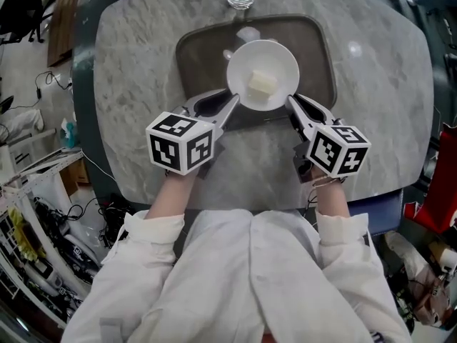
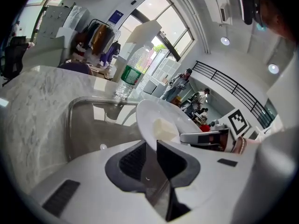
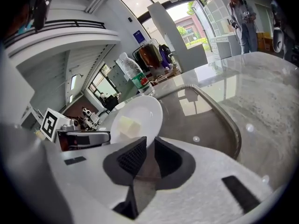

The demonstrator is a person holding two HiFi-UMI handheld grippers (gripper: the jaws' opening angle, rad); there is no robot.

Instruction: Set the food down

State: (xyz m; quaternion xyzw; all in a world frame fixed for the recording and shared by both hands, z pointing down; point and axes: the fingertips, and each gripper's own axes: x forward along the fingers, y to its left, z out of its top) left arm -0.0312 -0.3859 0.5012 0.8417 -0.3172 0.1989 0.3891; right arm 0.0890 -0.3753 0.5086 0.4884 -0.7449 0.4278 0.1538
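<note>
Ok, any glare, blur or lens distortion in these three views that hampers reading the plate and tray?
Head view: sharp and evenly lit, only small lamp glints on the tray and table. Left gripper view: heavy fisheye, black corners, windows mirrored in the tray, plate readable. Right gripper view: same fisheye, windows blown out, bright reflections on the tray.

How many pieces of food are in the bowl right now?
1: a pale yellow block lies near the middle of the white bowl, which the left gripper and right gripper clamp by opposite rims over the brown tray. None seems hidden.
</note>
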